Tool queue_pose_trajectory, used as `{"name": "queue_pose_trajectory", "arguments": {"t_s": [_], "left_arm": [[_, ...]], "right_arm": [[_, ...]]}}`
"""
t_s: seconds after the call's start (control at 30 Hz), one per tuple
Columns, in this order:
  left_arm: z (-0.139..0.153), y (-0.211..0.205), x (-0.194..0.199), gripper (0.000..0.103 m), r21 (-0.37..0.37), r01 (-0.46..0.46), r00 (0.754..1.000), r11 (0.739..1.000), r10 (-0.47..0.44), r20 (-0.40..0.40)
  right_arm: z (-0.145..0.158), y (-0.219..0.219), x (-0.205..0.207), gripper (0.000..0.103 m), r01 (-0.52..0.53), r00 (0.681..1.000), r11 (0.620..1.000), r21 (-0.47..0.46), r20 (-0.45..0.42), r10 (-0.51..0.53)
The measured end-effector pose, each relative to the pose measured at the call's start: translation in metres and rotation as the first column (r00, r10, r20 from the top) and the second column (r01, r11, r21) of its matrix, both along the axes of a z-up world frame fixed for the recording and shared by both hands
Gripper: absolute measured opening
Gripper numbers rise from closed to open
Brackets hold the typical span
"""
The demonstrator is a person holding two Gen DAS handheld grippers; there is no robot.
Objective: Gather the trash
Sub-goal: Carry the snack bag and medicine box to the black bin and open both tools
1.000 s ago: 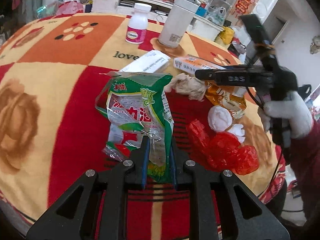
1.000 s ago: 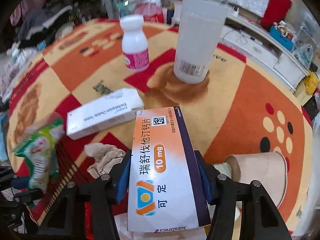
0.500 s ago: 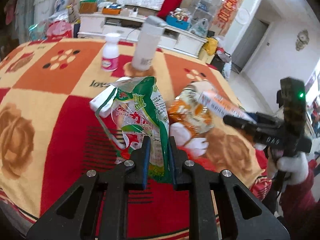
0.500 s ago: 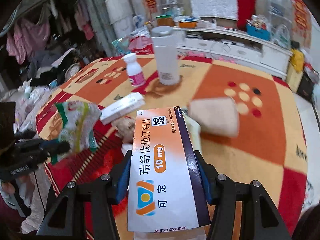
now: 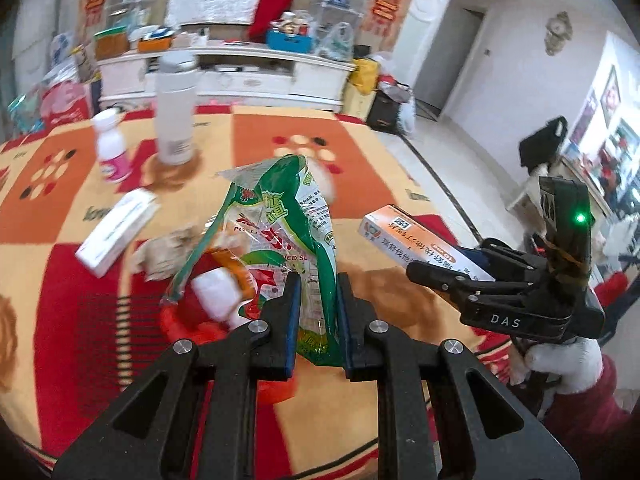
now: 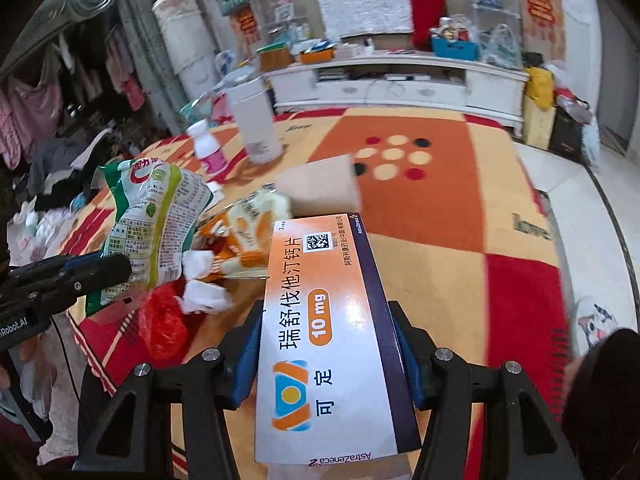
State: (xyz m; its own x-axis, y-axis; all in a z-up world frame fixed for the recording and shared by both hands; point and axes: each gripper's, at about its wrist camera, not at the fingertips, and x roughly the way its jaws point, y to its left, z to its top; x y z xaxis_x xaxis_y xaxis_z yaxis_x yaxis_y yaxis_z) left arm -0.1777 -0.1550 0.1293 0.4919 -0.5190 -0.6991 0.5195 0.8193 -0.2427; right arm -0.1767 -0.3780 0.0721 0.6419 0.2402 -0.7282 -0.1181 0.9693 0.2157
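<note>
My left gripper (image 5: 316, 280) is shut on a green and white snack bag (image 5: 280, 232), held above the table; the bag also shows in the right wrist view (image 6: 152, 224). My right gripper (image 6: 326, 344) is shut on an orange and white medicine box (image 6: 324, 336), held above the table's near edge; the box also shows at the right of the left wrist view (image 5: 416, 240). On the table lie a red plastic bag (image 6: 164, 320), white tissue wads (image 6: 200, 296), an orange wrapper (image 6: 244, 236) and a crumpled brown paper (image 5: 168, 252).
A white tumbler (image 5: 174, 116), a small white bottle with a pink label (image 5: 112, 148), a white box (image 5: 116, 232) and a tipped paper cup (image 6: 320, 188) are on the patterned tablecloth (image 6: 440, 200). A white cabinet (image 6: 400, 80) stands behind. The floor (image 6: 592, 208) is right.
Both grippers have lifted and drawn back from the table with their loads, so more of the room shows. The snack bag and the medicine box stay gripped.
</note>
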Motion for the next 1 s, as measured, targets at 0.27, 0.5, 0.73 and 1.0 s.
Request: {"name": "queue_pose_trajectory", "arguments": {"t_s": [0.27, 0.5, 0.73, 1.0], "left_arm": [[0.006, -0.068, -0.006, 0.014, 0.005, 0.116, 0.993, 0.993, -0.116, 0.013], [0.001, -0.130, -0.016, 0.014, -0.004, 0.219, 0.976, 0.976, -0.219, -0.004], [-0.003, -0.180, -0.027, 0.014, -0.010, 0.298, 0.954, 0.954, -0.299, -0.016], [-0.009, -0.228, -0.036, 0.014, -0.035, 0.377, 0.925, 0.926, -0.378, -0.039]], "right_arm": [[0.001, -0.064, -0.027, 0.056, 0.132, 0.991, 0.991, 0.003, 0.010, -0.132], [-0.005, -0.117, -0.050, 0.056, 0.243, 0.970, 0.970, -0.002, -0.004, -0.243], [-0.013, -0.159, -0.075, 0.056, 0.331, 0.943, 0.944, -0.004, -0.023, -0.331], [-0.019, -0.203, -0.108, 0.056, 0.434, 0.900, 0.900, -0.020, -0.041, -0.435]]}}
